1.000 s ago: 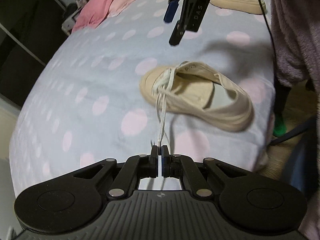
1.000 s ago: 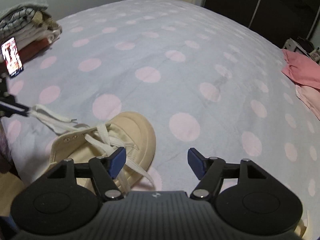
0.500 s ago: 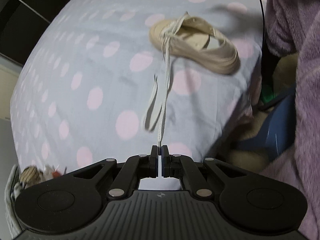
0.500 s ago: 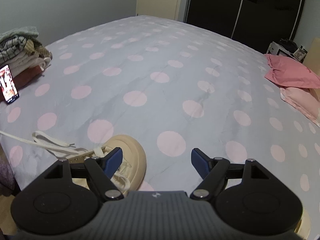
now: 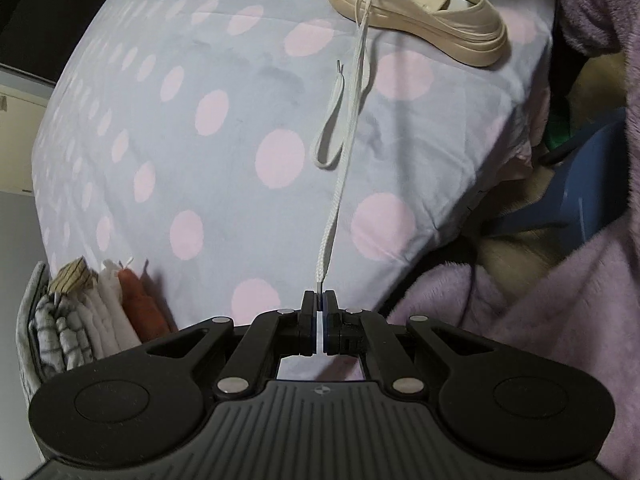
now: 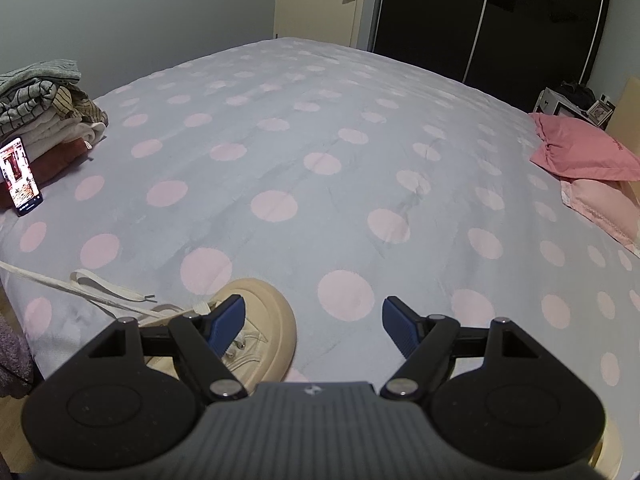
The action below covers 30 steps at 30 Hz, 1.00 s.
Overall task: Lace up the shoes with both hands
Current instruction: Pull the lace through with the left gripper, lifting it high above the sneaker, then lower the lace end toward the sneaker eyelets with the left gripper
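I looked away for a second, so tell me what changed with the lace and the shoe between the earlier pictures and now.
The left hand-held gripper, shut on the lace, drew back from the cream shoe, pulling that lace out long and straight. The other lace end now lies looped on the bedspread. The shoe stayed put; the right hand-held gripper stayed open, empty.

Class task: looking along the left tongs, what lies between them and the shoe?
In the left wrist view, only the taut lace spans from the left tongs to the shoe, over dotted bedspread.

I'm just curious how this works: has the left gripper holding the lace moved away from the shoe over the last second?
Yes. The left gripper, shut on the lace, has backed away from the shoe, toward the folded clothes at the bed's edge.
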Tool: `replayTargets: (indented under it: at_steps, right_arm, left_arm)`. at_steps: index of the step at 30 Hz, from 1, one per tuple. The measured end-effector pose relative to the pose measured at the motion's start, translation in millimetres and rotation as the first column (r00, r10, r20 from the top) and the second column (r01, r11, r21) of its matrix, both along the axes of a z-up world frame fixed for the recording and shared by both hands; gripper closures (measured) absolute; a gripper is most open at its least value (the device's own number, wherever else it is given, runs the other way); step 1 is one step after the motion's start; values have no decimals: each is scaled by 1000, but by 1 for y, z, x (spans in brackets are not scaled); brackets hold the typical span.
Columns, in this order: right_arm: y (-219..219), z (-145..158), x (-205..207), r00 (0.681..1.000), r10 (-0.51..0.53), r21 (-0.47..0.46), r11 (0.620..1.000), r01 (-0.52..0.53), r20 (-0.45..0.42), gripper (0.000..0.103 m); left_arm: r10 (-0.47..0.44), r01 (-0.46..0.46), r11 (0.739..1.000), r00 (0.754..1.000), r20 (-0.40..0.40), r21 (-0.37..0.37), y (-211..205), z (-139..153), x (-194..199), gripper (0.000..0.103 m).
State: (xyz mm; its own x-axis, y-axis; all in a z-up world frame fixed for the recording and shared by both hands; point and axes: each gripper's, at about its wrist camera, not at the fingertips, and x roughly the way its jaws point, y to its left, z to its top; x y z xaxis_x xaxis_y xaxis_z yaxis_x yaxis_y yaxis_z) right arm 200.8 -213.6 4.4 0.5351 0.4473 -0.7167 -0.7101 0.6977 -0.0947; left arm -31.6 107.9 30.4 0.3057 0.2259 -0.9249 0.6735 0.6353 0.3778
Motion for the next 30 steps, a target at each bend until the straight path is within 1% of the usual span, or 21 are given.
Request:
replayTargets:
  at_steps: [4, 6, 9, 12, 16, 18, 21, 23, 24, 27, 30]
  right_arm:
    - [3, -3, -3, 1000, 13, -10, 1000, -13, -7, 25]
    - [5, -5, -4, 1000, 17, -14, 1000, -17, -8, 25]
    - [5, -7, -4, 1000, 19, -18, 1000, -19, -12, 25]
    - [5, -10, -3, 1000, 17, -24, 1000, -18, -17, 25]
    - [5, -16, -1, 999, 21, -38, 999, -22, -24, 25]
    - [8, -19, -1, 999, 28, -47, 998, -29, -30, 25]
    - [13, -23, 0, 998, 45, -58, 997, -47, -39, 25]
    - [15, -25, 1, 998, 54, -62, 996, -56, -42, 25]
    - [17, -26, 1, 997, 59, -64, 996, -62, -43, 25]
    - [21, -29, 1, 996, 75, -76, 994, -78, -45, 25]
    - [24, -33, 1, 995, 91, -85, 992, -95, -50, 25]
  left_arm:
    - [-43, 40, 997, 998, -41, -72, -18, -26, 20, 102]
    - [-63, 57, 995, 996, -71, -79, -25, -46, 35, 102]
    - [-60, 52, 995, 993, -105, -82, -28, -73, 58, 102]
    - [-40, 33, 997, 994, -103, -72, -25, -94, 81, 102]
    - [-4, 3, 1000, 996, -90, -10, -16, -115, 108, 102]
    - [6, -6, 1000, 996, -90, -3, -11, -123, 117, 102]
    - [28, -29, 999, 998, -57, -26, -5, -127, 126, 101]
    - [55, -56, 998, 998, -27, -40, 0, -123, 133, 93]
    - [72, -72, 996, 997, -10, -50, 3, -120, 136, 92]
    - [97, -93, 991, 994, 41, -95, 6, -106, 143, 91]
    - [86, -74, 982, 994, 64, -175, 0, -94, 146, 91]
